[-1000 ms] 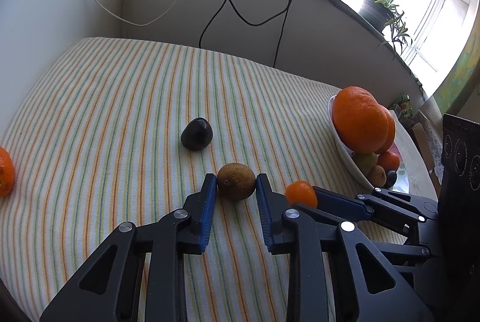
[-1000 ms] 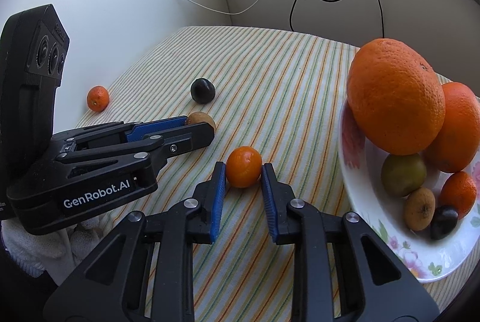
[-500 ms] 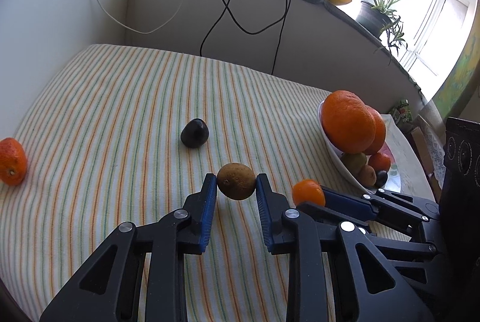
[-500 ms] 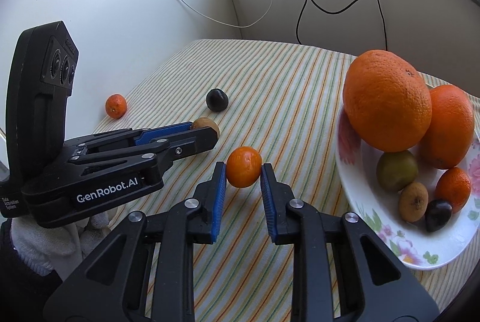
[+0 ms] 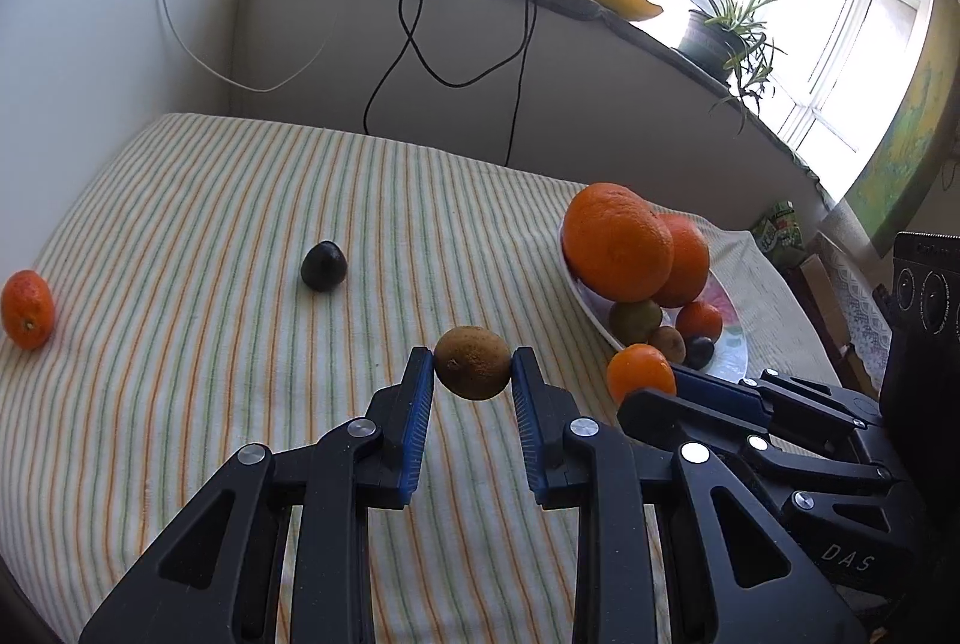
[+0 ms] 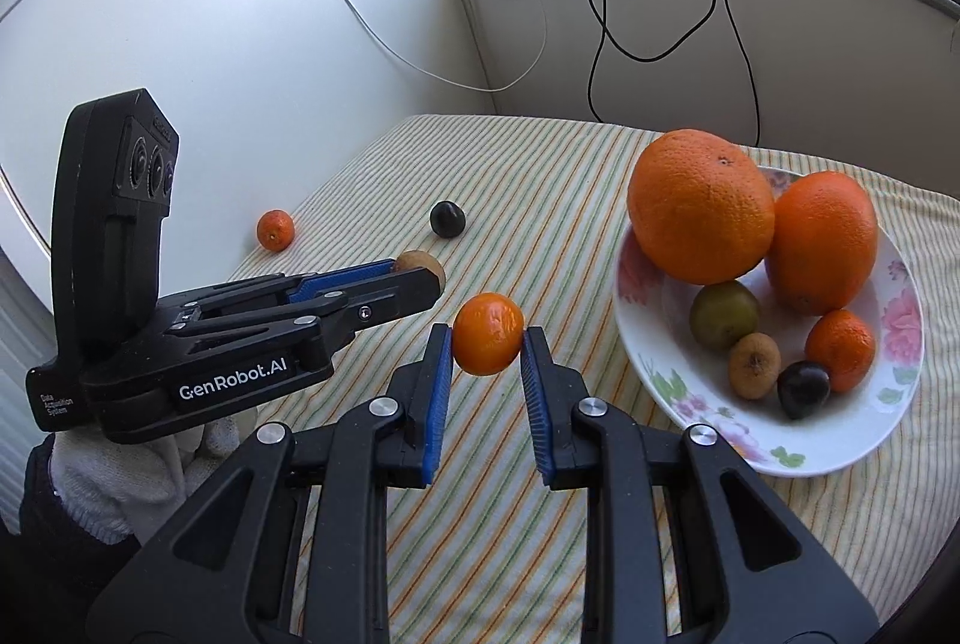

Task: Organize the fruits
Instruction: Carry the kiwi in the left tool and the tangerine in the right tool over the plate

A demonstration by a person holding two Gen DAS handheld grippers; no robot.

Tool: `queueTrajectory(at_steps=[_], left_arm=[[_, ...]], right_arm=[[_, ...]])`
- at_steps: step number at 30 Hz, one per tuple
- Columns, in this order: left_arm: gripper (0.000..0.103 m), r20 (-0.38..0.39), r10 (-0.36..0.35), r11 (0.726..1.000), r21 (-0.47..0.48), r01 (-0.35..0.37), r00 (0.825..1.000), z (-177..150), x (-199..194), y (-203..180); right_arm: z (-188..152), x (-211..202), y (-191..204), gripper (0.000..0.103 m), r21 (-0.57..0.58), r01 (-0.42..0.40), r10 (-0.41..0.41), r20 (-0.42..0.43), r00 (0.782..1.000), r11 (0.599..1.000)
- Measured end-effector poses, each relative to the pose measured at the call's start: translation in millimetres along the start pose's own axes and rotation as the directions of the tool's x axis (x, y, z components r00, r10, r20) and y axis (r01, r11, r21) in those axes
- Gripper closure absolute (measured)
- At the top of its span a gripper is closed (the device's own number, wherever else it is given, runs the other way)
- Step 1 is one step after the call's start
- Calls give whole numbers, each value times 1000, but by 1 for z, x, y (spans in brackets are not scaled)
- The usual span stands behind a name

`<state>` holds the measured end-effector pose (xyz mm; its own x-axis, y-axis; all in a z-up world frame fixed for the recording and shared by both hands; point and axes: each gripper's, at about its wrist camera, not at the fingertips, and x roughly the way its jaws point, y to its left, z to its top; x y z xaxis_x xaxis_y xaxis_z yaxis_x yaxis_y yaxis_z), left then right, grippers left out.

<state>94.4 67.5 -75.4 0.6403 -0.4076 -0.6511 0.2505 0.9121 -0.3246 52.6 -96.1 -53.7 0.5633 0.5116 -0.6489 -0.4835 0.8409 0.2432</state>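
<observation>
My left gripper (image 5: 472, 374) is shut on a brown kiwi (image 5: 473, 361) and holds it above the striped cloth. My right gripper (image 6: 487, 344) is shut on a small tangerine (image 6: 488, 325), also lifted; that tangerine shows in the left wrist view (image 5: 641, 376). A floral plate (image 6: 840, 440) to the right holds two big oranges (image 6: 701, 206), a green fruit, a kiwi, a tangerine and a dark plum. On the cloth lie a dark plum (image 5: 323, 267) and another tangerine (image 5: 27, 309) at the far left.
The table with the striped cloth (image 5: 180, 200) meets a white wall at left and a sill wall behind. Cables (image 5: 420, 44) hang down the back wall. A potted plant (image 5: 729, 32) and a yellow dish stand on the sill.
Both grippers have risen with their fruit, the kiwi and the tangerine now well above the cloth. The plate and the loose fruit have not moved.
</observation>
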Motion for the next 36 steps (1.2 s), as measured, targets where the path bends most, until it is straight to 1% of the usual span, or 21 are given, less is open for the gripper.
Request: queueTrajectory(at_steps=[9, 22, 29, 36], left_arm=[[78, -2, -43, 999, 32, 43, 999, -5, 4, -35], [78, -32, -100, 992, 78, 102, 994, -7, 18, -74], [78, -44, -117, 988, 96, 120, 992, -5, 28, -90], [78, -55, -120, 987, 105, 125, 991, -3, 34, -98]], right_arm=[[-6, -35, -24, 79, 24, 16, -17, 39, 999, 1000], [-11, -75, -76, 79, 105, 88, -97, 80, 992, 991], [-7, -82, -102, 79, 139, 127, -141, 91, 986, 982], [-7, -80, -123, 79, 154, 162, -176, 80, 981, 975]])
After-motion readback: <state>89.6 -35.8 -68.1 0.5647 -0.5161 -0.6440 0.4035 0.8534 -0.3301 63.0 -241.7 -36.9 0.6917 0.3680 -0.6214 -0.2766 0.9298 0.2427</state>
